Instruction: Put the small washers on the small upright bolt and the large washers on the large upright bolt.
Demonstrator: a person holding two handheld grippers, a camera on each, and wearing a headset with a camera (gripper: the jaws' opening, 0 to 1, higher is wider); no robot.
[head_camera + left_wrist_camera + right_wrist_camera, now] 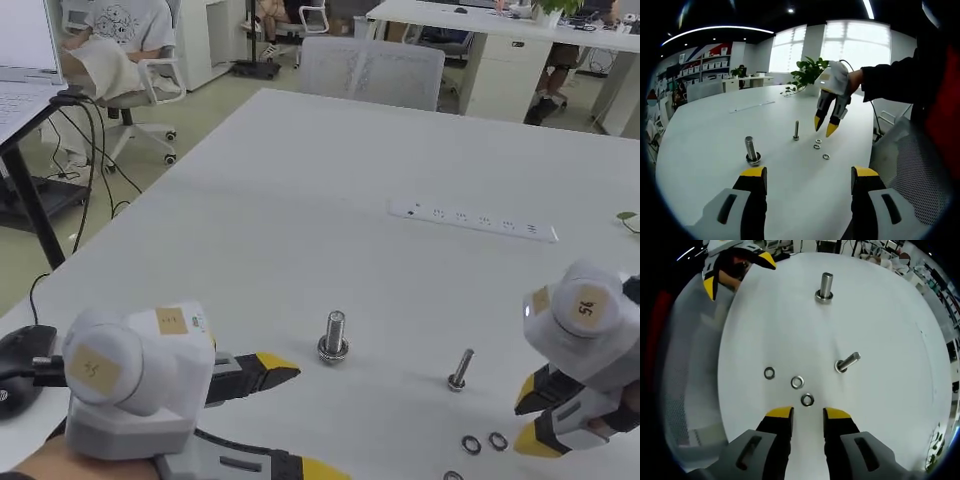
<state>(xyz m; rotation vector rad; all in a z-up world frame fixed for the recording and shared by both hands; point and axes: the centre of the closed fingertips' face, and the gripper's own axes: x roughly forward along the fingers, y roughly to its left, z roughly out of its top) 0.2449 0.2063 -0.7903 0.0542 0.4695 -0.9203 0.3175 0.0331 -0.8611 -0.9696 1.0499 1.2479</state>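
The large upright bolt (333, 337) stands mid-table with a metal ring round its foot, and the small upright bolt (460, 369) is to its right. Three small washers (471, 444) lie flat on the table in front of the small bolt. My right gripper (527, 420) hovers open just right of them. In the right gripper view the nearest washer (807, 400) lies just ahead of the gripper (808, 413), with the small bolt (847, 362) beyond. My left gripper (300, 418) is open and holds nothing, near the large bolt (751, 149).
A white power strip (470, 220) lies farther back on the white table (250, 220). A grey chair (370, 70) stands at the far edge. A black mouse (15, 360) sits off the table's left edge. People sit at desks behind.
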